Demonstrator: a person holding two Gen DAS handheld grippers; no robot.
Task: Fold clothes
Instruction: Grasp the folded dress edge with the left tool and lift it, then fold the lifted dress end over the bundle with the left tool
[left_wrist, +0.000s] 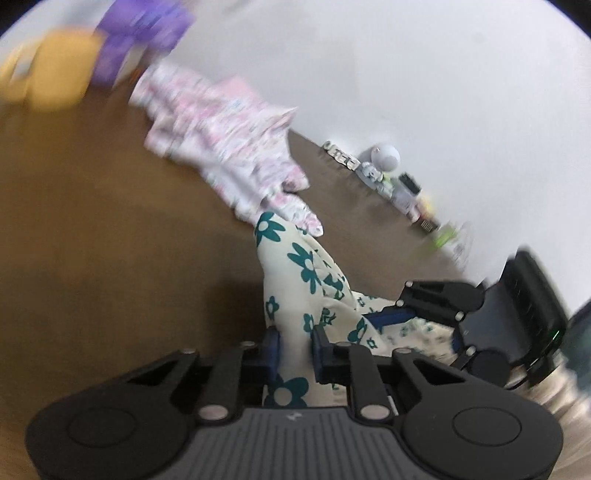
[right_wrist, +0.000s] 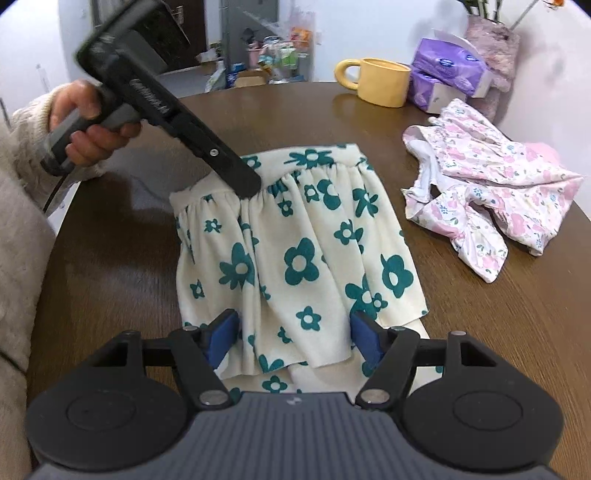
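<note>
A cream garment printed with teal flowers (right_wrist: 295, 251) lies on the near middle of the round wooden table (right_wrist: 110, 266), its gathered waistband at the far end and its hem toward the right wrist camera. The lower hem is doubled, one layer lying over another at the near edge.

The left gripper (right_wrist: 248, 190), held by a person's hand (right_wrist: 86, 125) in a knitted cream sleeve, comes down from the far left and meets the garment at the gathered seam, left of centre. In the left wrist view its blue-padded fingers (left_wrist: 271, 350) are clenched on a bunched fold of the flowered cloth, which rises between them (that view is blurred, so finer detail is lost).

The right gripper (right_wrist: 295, 341) sits at the near hem with its blue pads (right_wrist: 223, 338) spread wide, one at each side of the cloth; the fabric lies between them ungripped.

To the right, apart from the flowered piece, a crumpled pink floral garment (right_wrist: 487, 206) lies on the table. At the far right edge stand a yellow mug (right_wrist: 384, 86) and, just beside it, purple tissue packs (right_wrist: 443, 79) bearing a blue oval logo whose lettering is too small to read. No other writing is legible.
</note>
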